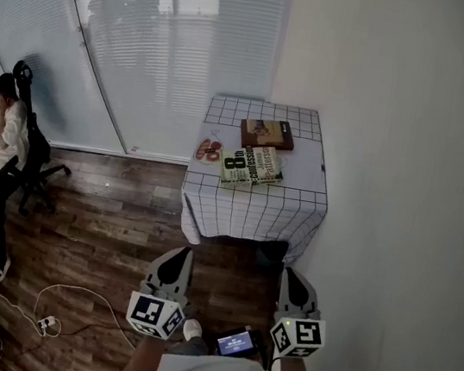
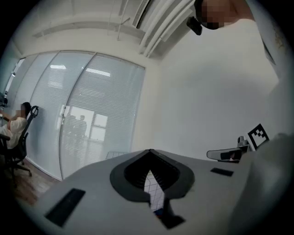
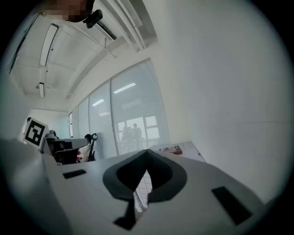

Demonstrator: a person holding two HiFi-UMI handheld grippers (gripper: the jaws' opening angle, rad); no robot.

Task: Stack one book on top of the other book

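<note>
Two books wait on a checked tabletop [image 1: 303, 185] as a person stands well short of it, a claw in each hand. The left claw [image 1: 178, 257] and the right claw [image 1: 294, 276] are both pressed together with nothing between the jaws, and both point level toward the tabletop. The left gripper view confirms this, with the left claw's tips [image 2: 150, 152] meeting over a sliver of checked cloth.

The green book [image 1: 252, 168] lies near the tabletop's front edge, and the brown book [image 1: 267, 133] sits just behind it, toward the tabletop's back edge by the window. Whether their edges touch cannot be told. Each book's long axis runs across the tabletop from side to side, slightly tilted. A small red-and-white item [image 1: 209, 150] rests at the tabletop's left edge.

Both books lie straight ahead, roughly midway between the claws, so neither hand looks clearly nearer. The brown book sits a shade to the right. The next move probably calls for closing on the tabletop's front edge and spreading a claw across a book's short side.
</note>
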